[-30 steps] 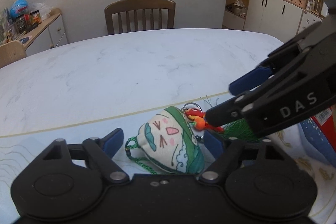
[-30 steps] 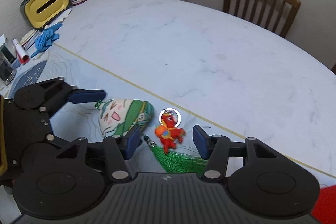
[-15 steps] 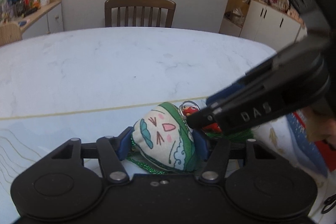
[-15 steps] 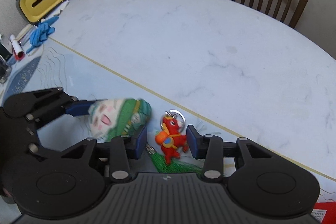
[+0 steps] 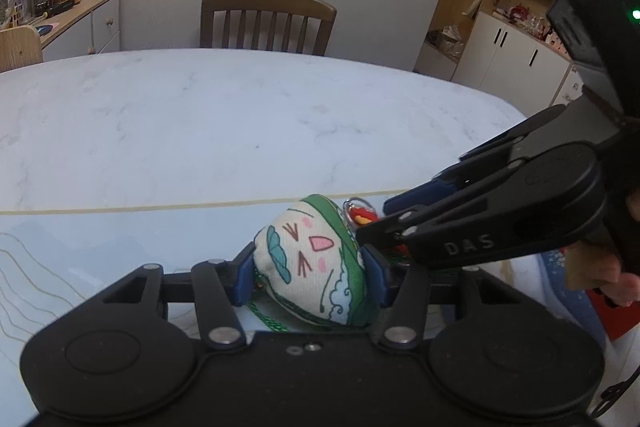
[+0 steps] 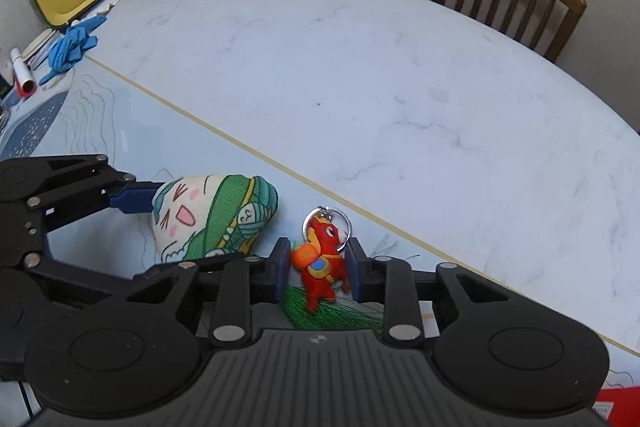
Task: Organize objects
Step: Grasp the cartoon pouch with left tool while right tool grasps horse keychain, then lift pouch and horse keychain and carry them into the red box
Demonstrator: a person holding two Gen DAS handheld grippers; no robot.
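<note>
Both grasps look set, so the sound move is to lift each piece straight up and apart, so the green tassel (image 6: 332, 317) does not snag. The left gripper (image 5: 310, 273) is clenched on the cream-and-green stuffed fabric pouch with a cartoon face (image 5: 314, 261), resting on the pale blue mat (image 6: 132, 131). The right gripper (image 6: 318, 269) is narrowed around the red-and-orange animal keychain figure (image 6: 322, 255) just beside it, pads touching its sides.

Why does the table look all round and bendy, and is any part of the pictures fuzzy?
Both views use a fisheye lens, so it bends the table edge into a curve and darkens the corners. In the left wrist view the plush pouch is sharp, and the cupboards at the back look softer. In the right wrist view the red toy keychain is crisp; the light is soft, with faint shadows.
</note>
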